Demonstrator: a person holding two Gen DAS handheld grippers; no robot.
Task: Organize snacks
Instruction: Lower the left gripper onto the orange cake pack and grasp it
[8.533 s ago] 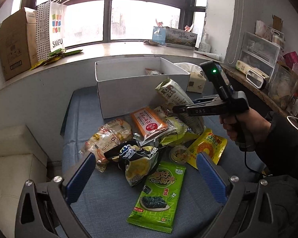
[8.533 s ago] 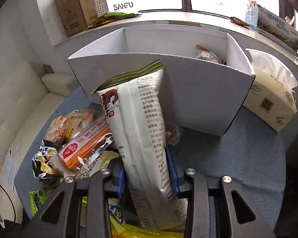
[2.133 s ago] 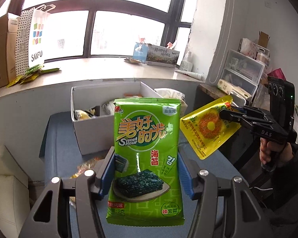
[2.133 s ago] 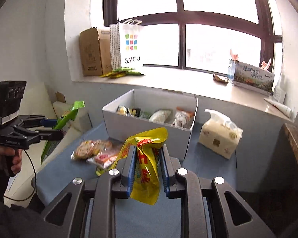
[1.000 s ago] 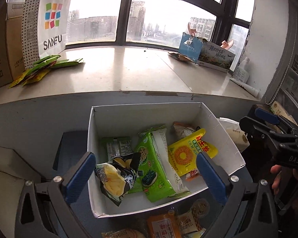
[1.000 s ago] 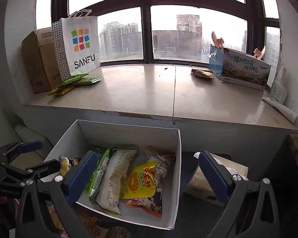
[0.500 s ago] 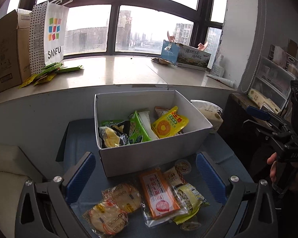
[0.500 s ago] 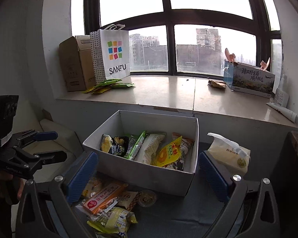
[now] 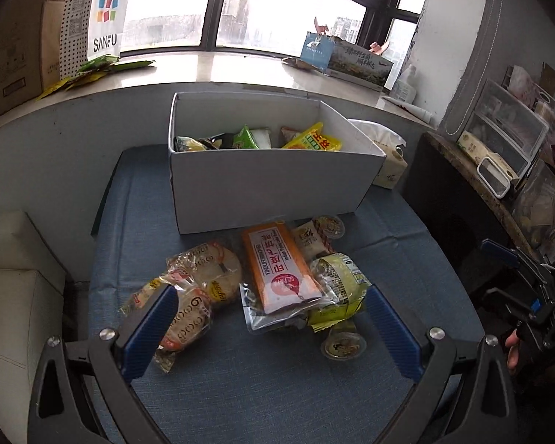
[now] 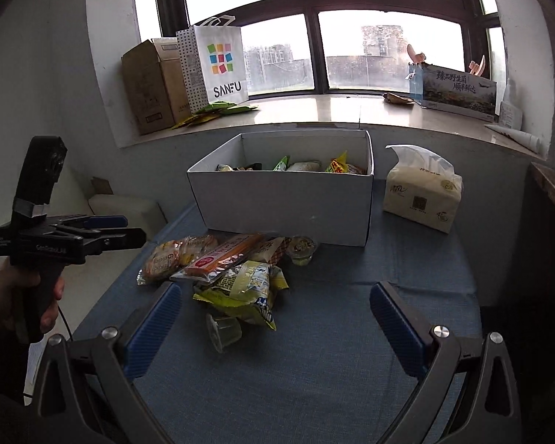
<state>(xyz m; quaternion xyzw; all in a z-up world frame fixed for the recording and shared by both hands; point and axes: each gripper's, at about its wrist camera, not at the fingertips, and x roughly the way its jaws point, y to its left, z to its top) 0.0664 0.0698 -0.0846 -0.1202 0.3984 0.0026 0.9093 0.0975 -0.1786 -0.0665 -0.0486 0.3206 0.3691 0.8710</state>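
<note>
Crinkly plastic film wraps nearly every snack left on the blue surface [image 9: 262, 388], so they should be light, soft and apt to slide between the pads. From the left wrist view, the left claw [image 9: 268, 320] hangs wide apart and empty above the pile. The orange packet [image 9: 277, 266] lies flat and looks stiffest; its clear sealed border at the near end seems the best place to pinch. Beside it on the left sit the round cracker packs [image 9: 192, 296], probably fragile, better taken by a crimped end than across the middle. The yellow-green bag [image 9: 338, 285] touches the orange packet's right edge and partly lies under it. A small jelly cup [image 9: 343, 344] rests just in front, rigid but likely slippery. The white box [image 9: 273, 181] behind the pile already holds several packets; its near wall must be cleared on any carry.

From the right wrist view, the right claw [image 10: 275, 318] is likewise spread and holding nothing. A tipped jelly cup [image 10: 224, 333] lies nearest, touching the yellow-green bag [image 10: 246, 290]. The tissue pack [image 10: 421, 192] stands right of the white box [image 10: 288, 199], apart from the pile. The left claw [image 10: 118, 229] hovers beside the snacks, and both reaching inward could collide.
</note>
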